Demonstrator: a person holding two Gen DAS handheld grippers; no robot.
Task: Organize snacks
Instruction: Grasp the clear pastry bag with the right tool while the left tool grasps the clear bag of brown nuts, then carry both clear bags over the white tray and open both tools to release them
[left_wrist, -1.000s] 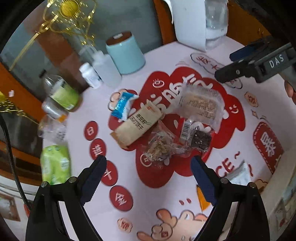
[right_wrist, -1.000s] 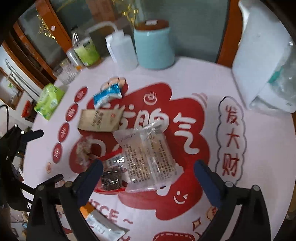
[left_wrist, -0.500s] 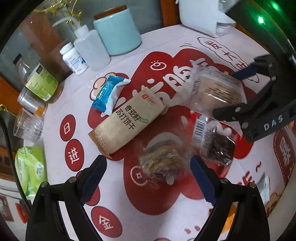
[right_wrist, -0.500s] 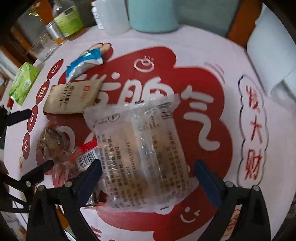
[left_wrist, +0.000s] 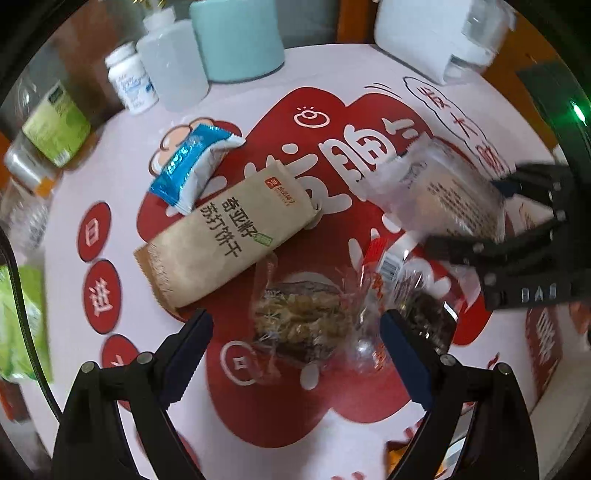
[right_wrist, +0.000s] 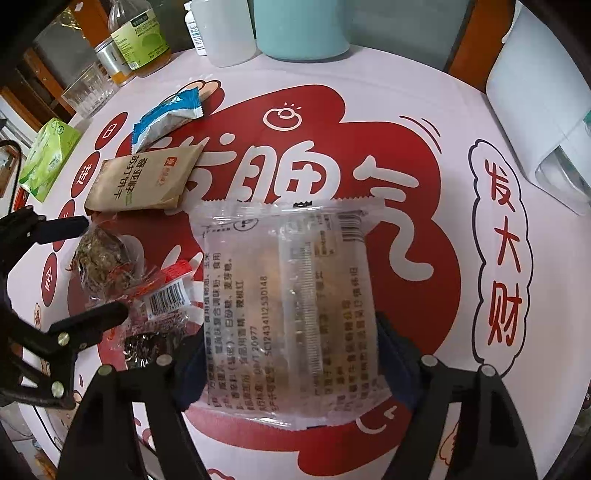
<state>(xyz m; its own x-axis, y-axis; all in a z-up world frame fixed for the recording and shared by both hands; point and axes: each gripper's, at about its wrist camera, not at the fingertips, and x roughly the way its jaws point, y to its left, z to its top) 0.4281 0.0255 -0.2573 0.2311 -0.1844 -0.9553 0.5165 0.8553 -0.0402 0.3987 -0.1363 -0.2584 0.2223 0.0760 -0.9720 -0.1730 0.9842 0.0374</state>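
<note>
A: Where is the clear snack packet (right_wrist: 291, 314) relative to the right gripper (right_wrist: 290, 363)?

B: It sits between the two fingers, which press it from both sides, so the right gripper is grasping it. In the left wrist view the packet looks tilted, above the worktop (left_wrist: 258, 103).

A: And the left gripper (left_wrist: 295, 332)?

B: It is released, its fingers wide apart, one on each side of the nut snack (left_wrist: 301, 314), not touching it.

A: How many snacks can be counted?

B: Five: the clear snack packet, the nut snack, one dark snack with a barcode (left_wrist: 421, 295) just beside it, one brown cracker pack (left_wrist: 225, 236), one blue-and-white packet (left_wrist: 192, 166). At the far edge stand one teal canister (left_wrist: 236, 37), one white squeeze bottle (left_wrist: 173, 66) and one pill bottle (left_wrist: 129, 79).
</note>
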